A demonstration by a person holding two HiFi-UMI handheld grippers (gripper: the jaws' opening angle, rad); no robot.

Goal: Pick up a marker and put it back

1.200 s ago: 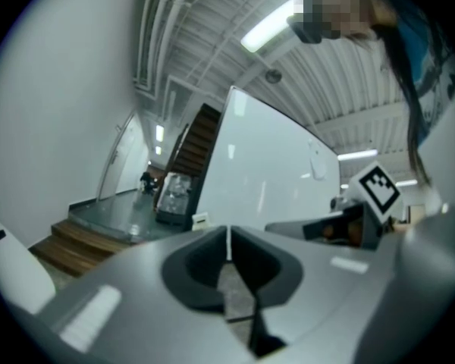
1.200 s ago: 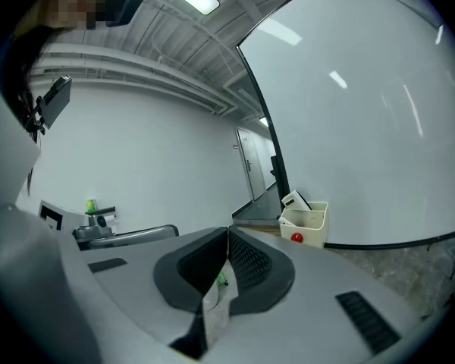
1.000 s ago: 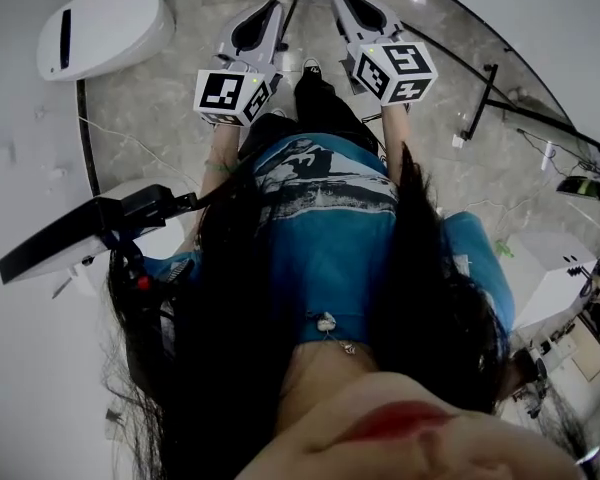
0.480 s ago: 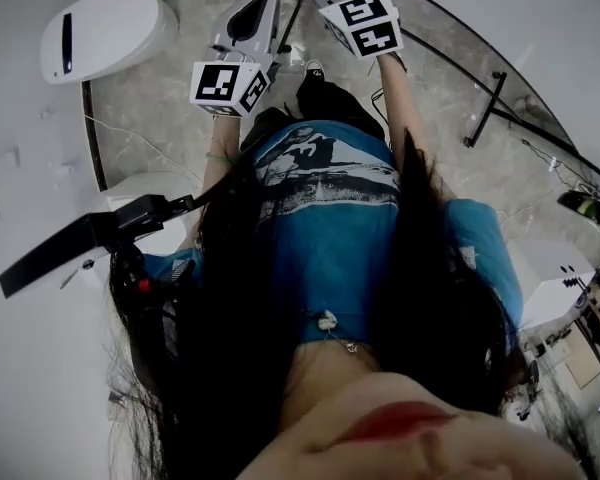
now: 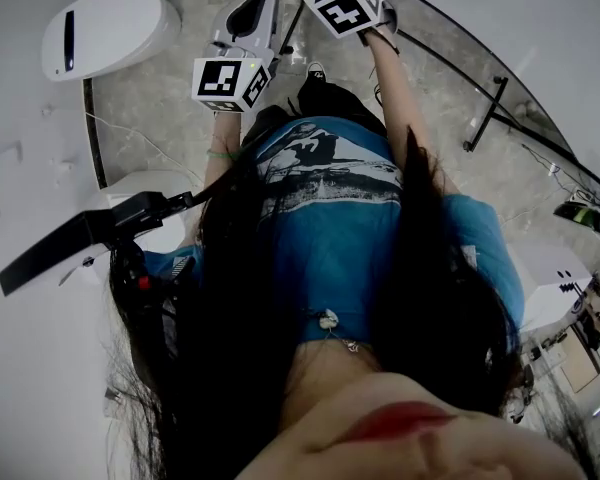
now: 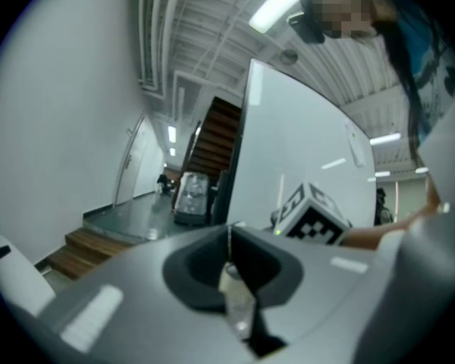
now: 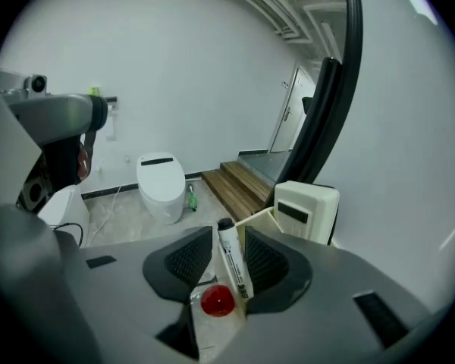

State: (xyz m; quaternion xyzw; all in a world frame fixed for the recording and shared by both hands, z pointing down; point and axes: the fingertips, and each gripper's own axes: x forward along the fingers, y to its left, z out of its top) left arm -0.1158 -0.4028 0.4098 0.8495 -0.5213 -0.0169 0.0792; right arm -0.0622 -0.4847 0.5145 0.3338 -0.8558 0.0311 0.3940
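**White marker between the right gripper's spread jaws**

White and printed along its barrel, the marker (image 7: 233, 268) lies lengthwise between the jaws of the right gripper (image 7: 227, 241). The gripper's dark ribbed pads (image 7: 191, 260) stand wide apart, having just been opening. The barrel rests close to the pad on the picture's right and a clear gap separates it from the other pad, so nothing squeezes it. Its black cap (image 7: 225, 224) points away from the camera. Just beside the barrel's near end sits a red round knob (image 7: 217, 300); whether it belongs to the marker cannot be told.

Past the jaw tips shows the rim of a cream box (image 7: 254, 217). Behind that come a white boxy unit (image 7: 307, 211) with a dark slot and some wooden steps (image 7: 235, 186). Further off is a white toilet (image 7: 161, 186) with a green bottle (image 7: 191, 197) beside it, and farthest of all a door (image 7: 294, 116).

The left gripper (image 6: 229, 232) has its jaws pressed together with nothing between them. Beyond it appear the right gripper's cube (image 6: 312, 217), a white panel (image 6: 296, 142) and a distant staircase (image 6: 214, 135).

In the head view the person's blue shirt (image 5: 330, 228) is nearest. Both arms reach out over a marbled floor (image 5: 160, 108), and the right gripper sits at the picture's upper edge.
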